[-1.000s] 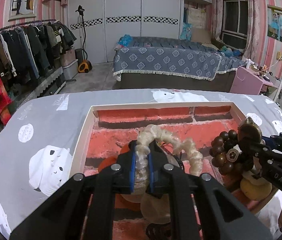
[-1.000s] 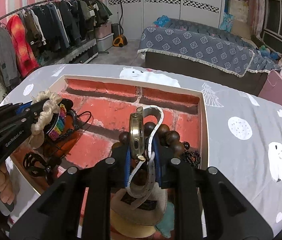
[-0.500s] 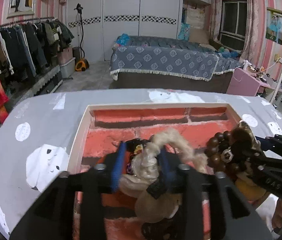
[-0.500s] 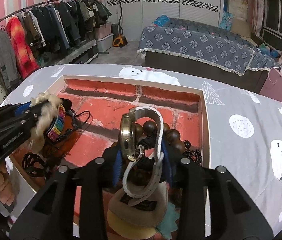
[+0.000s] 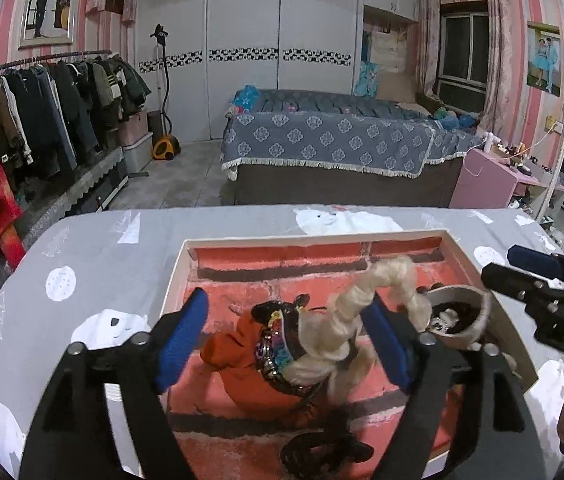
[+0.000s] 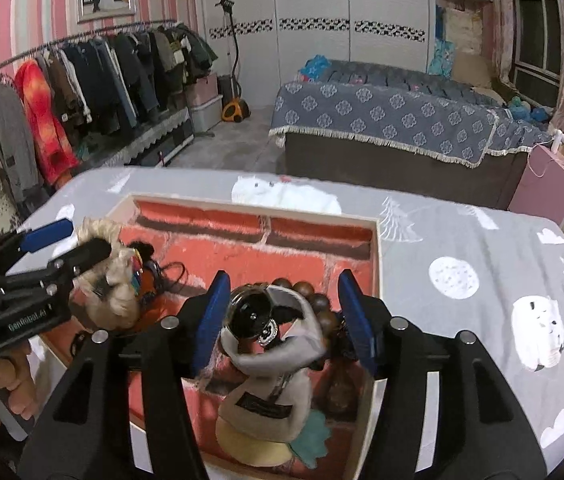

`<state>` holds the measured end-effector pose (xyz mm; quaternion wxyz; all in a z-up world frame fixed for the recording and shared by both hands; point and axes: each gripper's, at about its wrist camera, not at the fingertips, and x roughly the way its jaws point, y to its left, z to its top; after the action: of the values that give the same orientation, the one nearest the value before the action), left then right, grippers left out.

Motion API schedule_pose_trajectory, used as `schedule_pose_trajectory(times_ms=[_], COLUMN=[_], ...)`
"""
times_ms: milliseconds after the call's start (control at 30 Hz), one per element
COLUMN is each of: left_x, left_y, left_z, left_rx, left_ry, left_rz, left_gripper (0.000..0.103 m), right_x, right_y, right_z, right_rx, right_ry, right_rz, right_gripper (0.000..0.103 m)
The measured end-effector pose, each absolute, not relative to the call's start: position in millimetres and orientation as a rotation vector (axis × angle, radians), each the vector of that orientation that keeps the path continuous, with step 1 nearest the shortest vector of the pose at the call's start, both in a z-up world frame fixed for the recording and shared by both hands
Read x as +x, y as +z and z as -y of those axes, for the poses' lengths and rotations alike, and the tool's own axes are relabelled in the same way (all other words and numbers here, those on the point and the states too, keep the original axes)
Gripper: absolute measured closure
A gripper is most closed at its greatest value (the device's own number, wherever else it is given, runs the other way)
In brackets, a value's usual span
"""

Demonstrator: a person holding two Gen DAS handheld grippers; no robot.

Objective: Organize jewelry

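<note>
Fluffy cream scrunchie (image 5: 365, 320), glossy watch face (image 6: 250, 314), seemingly wooden beads (image 6: 317, 304)

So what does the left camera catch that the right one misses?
Only the left view shows the orange fabric piece beside the cream scrunchie, and a dark tangle nearest the camera. Only the right view shows the wooden beads and the teal piece under the watch. Both show the brick-patterned tray, the scrunchie and both sets of jaws, wide open.

Right gripper (image 6: 283, 318) spread wide around a watch (image 6: 252, 316) above the brick-patterned tray (image 6: 375, 264).
</note>
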<state>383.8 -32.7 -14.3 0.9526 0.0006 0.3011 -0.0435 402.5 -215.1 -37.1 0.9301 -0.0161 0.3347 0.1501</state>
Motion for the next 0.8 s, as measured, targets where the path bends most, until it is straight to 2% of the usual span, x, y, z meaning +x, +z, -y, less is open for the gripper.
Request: schedule_pose_trajectory(times_ms=[167, 500, 800], left_x=[377, 393, 379], left_y=[-4, -28, -6], left_z=[39, 43, 40], left_rx=[0.027, 0.081, 0.052], left_ry=[-0.099, -0.058, -0.081], left_rz=[-0.589, -0.712, -0.638], left_gripper=[0.017, 0.017, 0.016], right_x=[392, 376, 369], right_y=[-17, 10, 23], right_z=[222, 238, 249], right_rx=[-0.013, 0.010, 0.018], right_ry=[0.311, 0.303, 0.288], right_rz=[-0.639, -0.571, -0.540], right_gripper=[0.046, 0.044, 0.044])
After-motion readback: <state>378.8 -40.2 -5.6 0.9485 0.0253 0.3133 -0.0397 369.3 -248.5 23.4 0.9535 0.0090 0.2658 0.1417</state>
